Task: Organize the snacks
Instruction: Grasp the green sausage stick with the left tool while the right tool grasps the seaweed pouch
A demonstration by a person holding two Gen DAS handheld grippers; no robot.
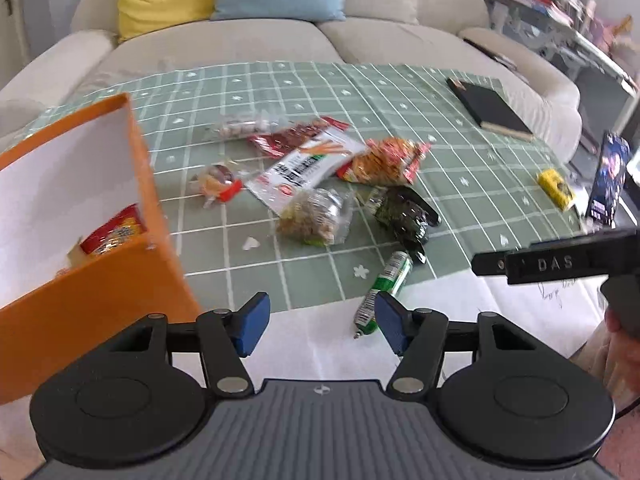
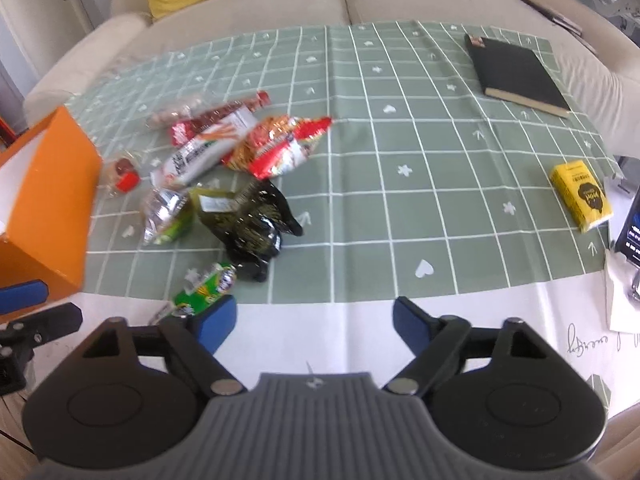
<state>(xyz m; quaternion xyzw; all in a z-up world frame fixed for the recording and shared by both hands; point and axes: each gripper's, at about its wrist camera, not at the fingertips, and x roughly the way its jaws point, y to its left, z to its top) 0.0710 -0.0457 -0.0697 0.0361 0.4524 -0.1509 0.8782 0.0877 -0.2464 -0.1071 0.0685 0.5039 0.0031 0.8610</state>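
Observation:
Several snack packets lie in a pile on the green checked cloth (image 1: 320, 92): a white carrot-stick packet (image 1: 308, 164), a red-orange chip bag (image 1: 384, 160), a clear nut bag (image 1: 316, 216), a dark seaweed packet (image 1: 408, 216) and a green sausage stick (image 1: 386, 288). An orange box (image 1: 80, 240) stands at the left with a red packet (image 1: 114, 234) inside. My left gripper (image 1: 318, 322) is open and empty, just before the green stick. My right gripper (image 2: 314, 322) is open and empty, with the green stick (image 2: 204, 288) by its left finger.
A black book (image 2: 516, 72) lies at the far right of the cloth. A yellow small box (image 2: 580, 196) and a phone (image 2: 630, 228) sit at the right edge. A beige sofa (image 2: 344, 4) with yellow and blue cushions is behind the table.

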